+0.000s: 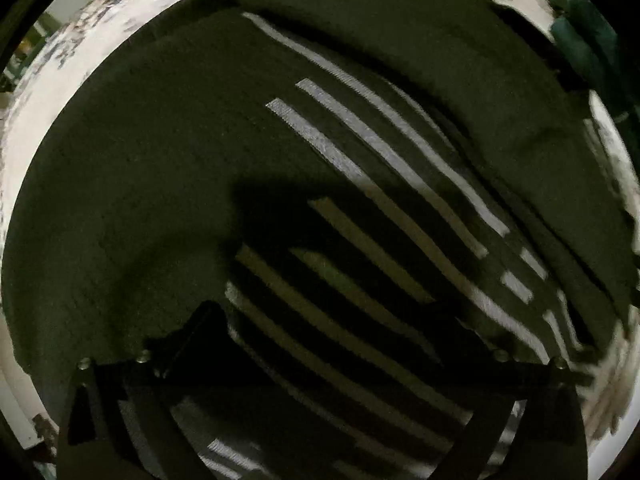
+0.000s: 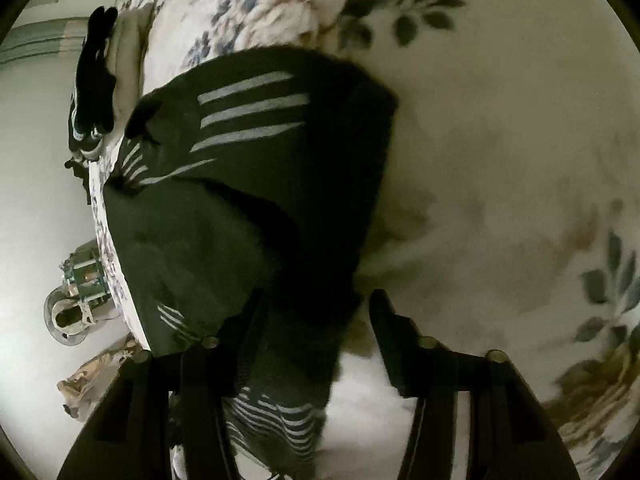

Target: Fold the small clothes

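A dark green sweater (image 1: 160,160) with white stripes lies spread on the floral bedsheet (image 1: 36,140) and fills the left wrist view. My left gripper (image 1: 322,308) points straight down over its striped part, open wide, with nothing between the fingers. In the right wrist view the same sweater (image 2: 260,140) lies partly folded, one flap over the other. Its near end runs down between the fingers of my right gripper (image 2: 318,296). The cloth rests against the left finger (image 2: 248,332), and a strip of sheet shows before the right finger (image 2: 390,332), so the jaws stand apart.
A teal cloth (image 1: 580,36) lies at the far right of the bed. Dark folded clothes (image 2: 96,72) sit by the bed's edge. Below on the pale floor (image 2: 36,160) stand a metal object (image 2: 72,316) and a crumpled paper bag (image 2: 92,376). Bare sheet (image 2: 500,140) spreads right of the sweater.
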Action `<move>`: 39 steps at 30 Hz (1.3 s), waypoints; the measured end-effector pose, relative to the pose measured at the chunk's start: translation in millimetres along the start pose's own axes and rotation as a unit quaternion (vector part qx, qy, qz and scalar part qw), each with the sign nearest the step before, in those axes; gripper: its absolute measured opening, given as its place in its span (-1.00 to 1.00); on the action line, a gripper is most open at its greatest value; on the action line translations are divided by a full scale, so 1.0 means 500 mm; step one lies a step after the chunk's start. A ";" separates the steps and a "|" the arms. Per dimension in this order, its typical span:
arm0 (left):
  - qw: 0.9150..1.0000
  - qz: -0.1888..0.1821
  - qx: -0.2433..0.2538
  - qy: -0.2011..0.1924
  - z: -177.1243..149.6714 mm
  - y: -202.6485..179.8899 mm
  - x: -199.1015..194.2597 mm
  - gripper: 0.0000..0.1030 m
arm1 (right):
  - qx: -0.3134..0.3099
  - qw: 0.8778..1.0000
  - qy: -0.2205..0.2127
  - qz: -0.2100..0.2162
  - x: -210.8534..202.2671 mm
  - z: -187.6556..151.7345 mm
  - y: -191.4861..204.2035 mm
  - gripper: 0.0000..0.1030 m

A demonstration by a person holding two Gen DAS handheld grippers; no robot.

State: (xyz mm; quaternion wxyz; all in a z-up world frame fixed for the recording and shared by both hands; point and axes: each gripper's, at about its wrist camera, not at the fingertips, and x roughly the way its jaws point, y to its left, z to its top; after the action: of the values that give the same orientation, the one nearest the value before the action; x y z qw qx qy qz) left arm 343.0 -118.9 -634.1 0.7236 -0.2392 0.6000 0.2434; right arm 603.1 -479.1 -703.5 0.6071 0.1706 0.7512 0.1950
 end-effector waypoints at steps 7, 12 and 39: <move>1.000 0.013 -0.013 -0.001 -0.005 -0.004 -0.013 1.00 | -0.008 0.999 0.004 -0.039 -0.012 0.020 0.005 -0.41; 0.999 -0.033 0.025 -0.002 -0.071 0.017 -0.131 1.00 | 0.022 0.999 0.009 -0.024 -0.071 -0.012 -0.028 0.21; 0.980 -0.032 0.195 0.007 -0.443 -0.057 -0.210 -0.88 | 0.076 0.995 0.006 0.063 -0.005 0.141 -0.089 -0.88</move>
State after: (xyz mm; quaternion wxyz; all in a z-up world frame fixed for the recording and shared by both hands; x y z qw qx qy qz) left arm 177.9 -288.9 -565.8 0.7596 -0.1143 0.6330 0.0964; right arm 671.7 -513.0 -736.8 0.5743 0.2617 0.7554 0.1761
